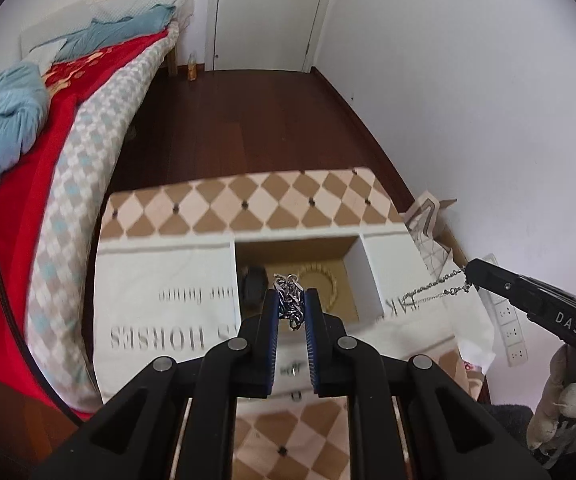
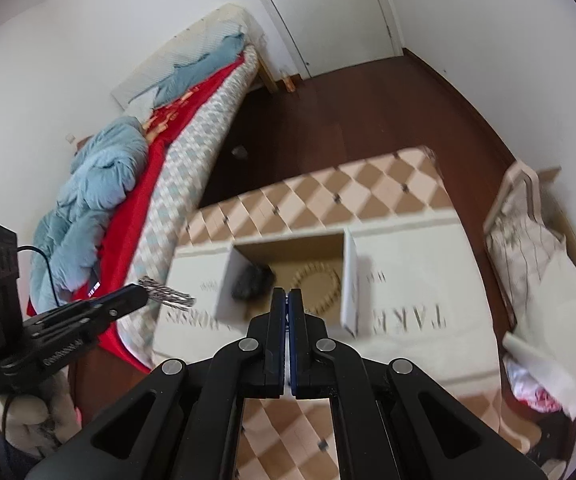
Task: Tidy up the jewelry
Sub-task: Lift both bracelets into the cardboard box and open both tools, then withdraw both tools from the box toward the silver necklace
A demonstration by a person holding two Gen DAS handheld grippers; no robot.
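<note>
left gripper: jaws narrow, clamping a bunched silver chain.
right gripper: jaws pressed together on a thin chain.
open box: below, just beyond both; left is nearer.

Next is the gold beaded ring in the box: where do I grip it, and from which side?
Judging by its pose, take the gold beaded ring by its near arc, coming straight down from above: it lies flat on the box floor, and the dark item crowds its left side.
</note>
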